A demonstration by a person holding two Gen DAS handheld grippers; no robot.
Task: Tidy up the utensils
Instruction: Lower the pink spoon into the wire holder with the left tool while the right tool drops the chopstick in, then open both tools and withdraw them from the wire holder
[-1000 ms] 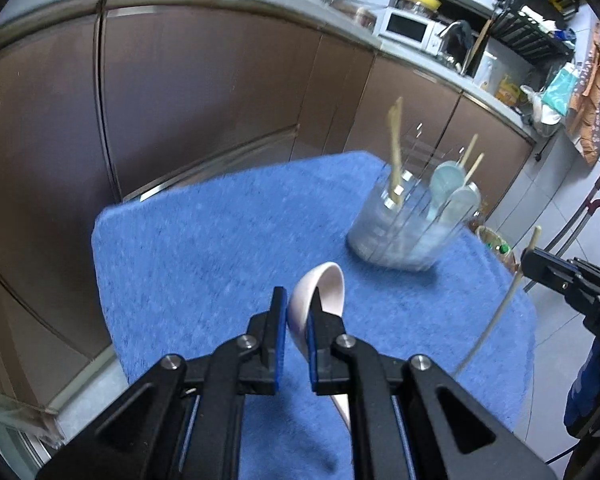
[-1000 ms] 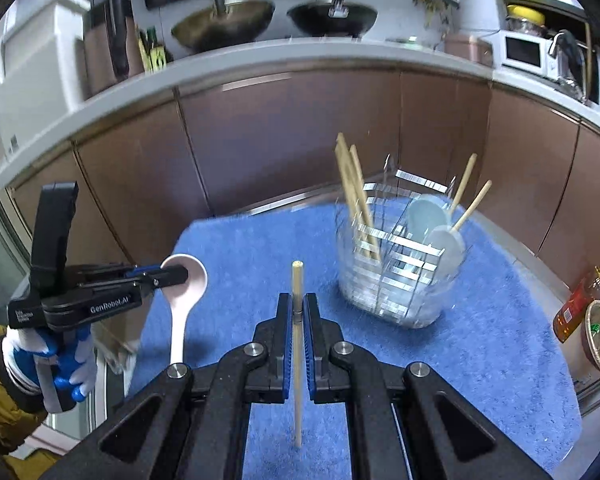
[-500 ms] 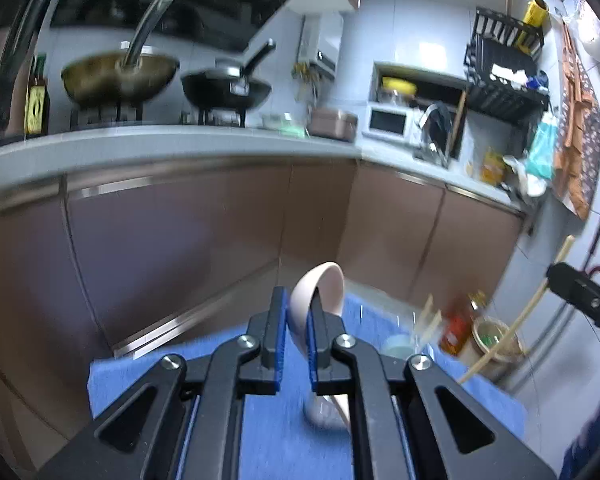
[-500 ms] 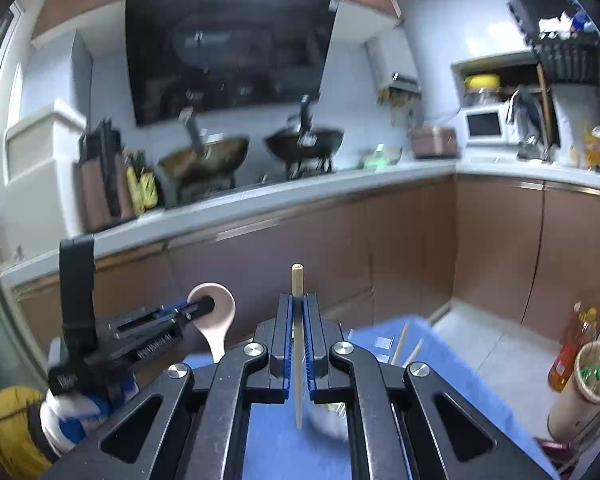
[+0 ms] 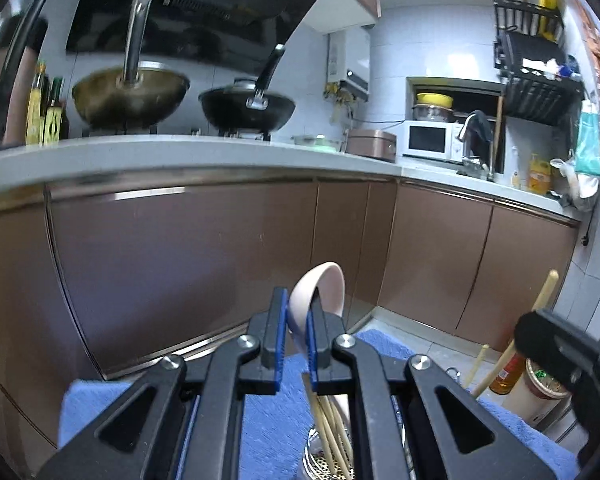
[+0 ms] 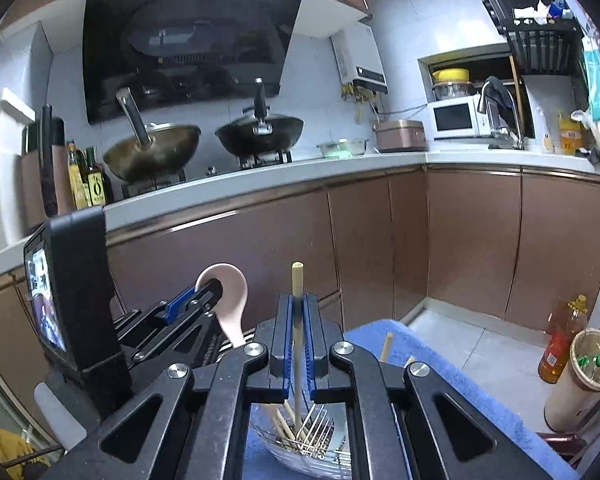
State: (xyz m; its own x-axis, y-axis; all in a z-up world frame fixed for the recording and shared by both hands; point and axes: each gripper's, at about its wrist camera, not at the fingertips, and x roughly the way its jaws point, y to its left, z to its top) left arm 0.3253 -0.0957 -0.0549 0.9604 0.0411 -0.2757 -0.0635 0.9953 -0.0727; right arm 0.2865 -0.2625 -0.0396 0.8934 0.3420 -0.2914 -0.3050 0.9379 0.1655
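My left gripper [image 5: 296,312] is shut on the handle of a pale pink soup spoon [image 5: 324,284], bowl end up. Right below it, a clear utensil holder [image 5: 320,464] with wooden chopsticks [image 5: 332,428] stands on the blue towel [image 5: 268,420]. My right gripper [image 6: 298,312] is shut on a single wooden chopstick [image 6: 297,280] held upright, its lower end down in the utensil holder [image 6: 300,444]. In the right wrist view the left gripper [image 6: 208,292] and spoon [image 6: 228,296] hang just to the left. The right gripper [image 5: 540,332] shows at the left wrist view's right edge.
Brown cabinet fronts [image 6: 380,248] and a white counter [image 6: 300,176] with two woks [image 6: 260,132] run behind the towel-covered table. An oil bottle [image 6: 560,340] and a paper tube [image 6: 580,384] stand on the floor to the right.
Both grippers rose, tilted up and came over the holder, which went from ahead on the towel to directly beneath them. Spoon and chopstick stay gripped.
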